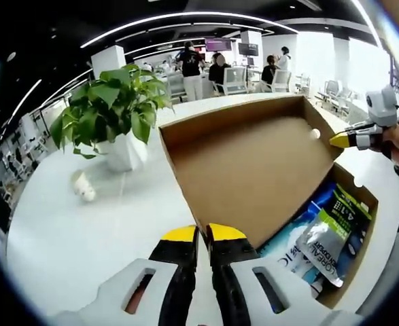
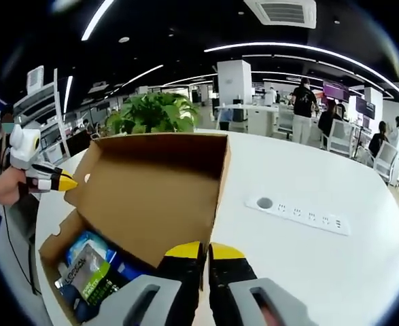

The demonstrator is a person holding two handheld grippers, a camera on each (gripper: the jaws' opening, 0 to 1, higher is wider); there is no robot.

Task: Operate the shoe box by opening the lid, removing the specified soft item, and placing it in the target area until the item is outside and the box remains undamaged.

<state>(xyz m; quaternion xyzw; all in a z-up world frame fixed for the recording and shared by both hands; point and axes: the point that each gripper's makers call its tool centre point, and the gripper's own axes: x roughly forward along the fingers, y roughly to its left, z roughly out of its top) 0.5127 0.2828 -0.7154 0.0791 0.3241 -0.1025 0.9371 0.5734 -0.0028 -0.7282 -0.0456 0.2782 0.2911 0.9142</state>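
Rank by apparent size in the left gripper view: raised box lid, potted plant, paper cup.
1. Box lid, largest, though it is nearest the camera.
2. Potted plant.
3. Paper cup, clearly smallest.

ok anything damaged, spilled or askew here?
Nothing damaged. The shoe box is open, its lid raised, packets inside. One oddity: a small white cup lies tipped over on the table beside the potted plant; no spill visible.

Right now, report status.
Both tools shut on the lid edge, holding it open. Soft packets still inside box. Nothing in the way.
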